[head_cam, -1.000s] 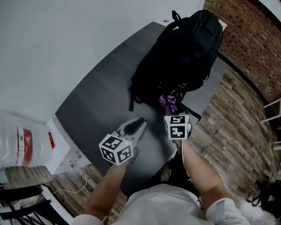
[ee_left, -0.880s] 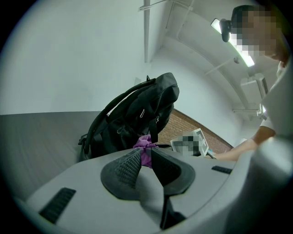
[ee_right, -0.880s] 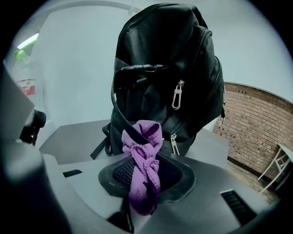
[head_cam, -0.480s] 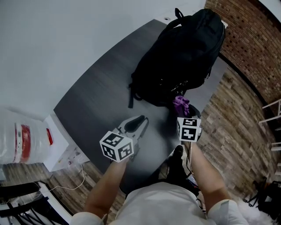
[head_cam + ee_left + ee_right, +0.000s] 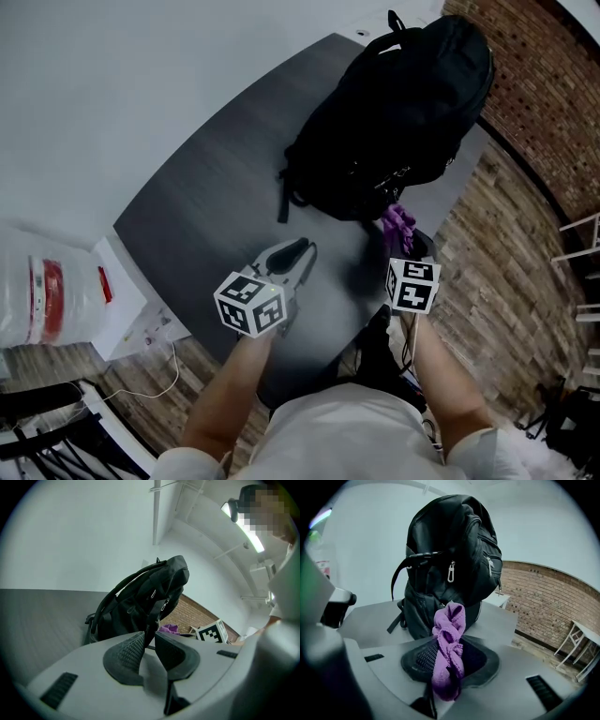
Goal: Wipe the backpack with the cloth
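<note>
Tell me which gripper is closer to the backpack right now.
Right. The right gripper, clamping the cloth, sits just off the backpack's near lower edge; the left gripper is farther back over the table, clearly apart from it.

**A:** where's the backpack (image 5: 394, 122) placed, exactly?

**B:** It's stood on the table (image 5: 216, 206), at the far end, on the side nearest the brick wall (image 5: 544, 84). The cloth (image 5: 397, 221) is pinched in the right gripper (image 5: 400, 236), just before the backpack's near side. The left gripper (image 5: 302, 251) is held over the table to the left, apart from the backpack.
</note>
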The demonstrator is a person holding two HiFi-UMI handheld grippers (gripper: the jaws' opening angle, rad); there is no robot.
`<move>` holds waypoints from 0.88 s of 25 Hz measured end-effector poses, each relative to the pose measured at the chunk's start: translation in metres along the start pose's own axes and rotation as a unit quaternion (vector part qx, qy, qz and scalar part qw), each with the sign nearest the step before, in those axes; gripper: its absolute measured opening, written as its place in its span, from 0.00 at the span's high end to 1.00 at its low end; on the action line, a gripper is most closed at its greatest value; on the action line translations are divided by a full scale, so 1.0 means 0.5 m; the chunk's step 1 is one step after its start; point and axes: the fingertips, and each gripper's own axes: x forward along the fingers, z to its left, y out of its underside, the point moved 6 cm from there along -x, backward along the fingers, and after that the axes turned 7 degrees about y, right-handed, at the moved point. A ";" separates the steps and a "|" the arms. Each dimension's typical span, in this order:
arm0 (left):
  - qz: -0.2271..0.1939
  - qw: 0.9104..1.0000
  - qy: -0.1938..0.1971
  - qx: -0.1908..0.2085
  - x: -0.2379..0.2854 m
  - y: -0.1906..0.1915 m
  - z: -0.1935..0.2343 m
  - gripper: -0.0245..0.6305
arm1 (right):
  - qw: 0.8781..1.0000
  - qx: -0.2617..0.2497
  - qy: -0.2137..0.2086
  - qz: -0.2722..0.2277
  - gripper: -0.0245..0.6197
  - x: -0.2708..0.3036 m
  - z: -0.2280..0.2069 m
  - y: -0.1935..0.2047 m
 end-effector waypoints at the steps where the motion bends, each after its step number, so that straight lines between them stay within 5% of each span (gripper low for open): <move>1: -0.001 1.000 -0.002 -0.002 -0.003 0.001 0.003 0.89 | 1.000 -0.001 -0.011 -0.002 0.80 -0.004 0.017 -0.002; 11: -0.007 0.999 -0.027 -0.023 -0.049 0.018 0.049 0.89 | 0.991 -0.057 -0.120 0.001 0.80 0.022 0.237 -0.016; 22: -0.009 0.997 -0.053 -0.047 -0.095 0.039 0.106 0.89 | 0.982 -0.114 -0.148 -0.003 0.80 0.137 0.403 -0.078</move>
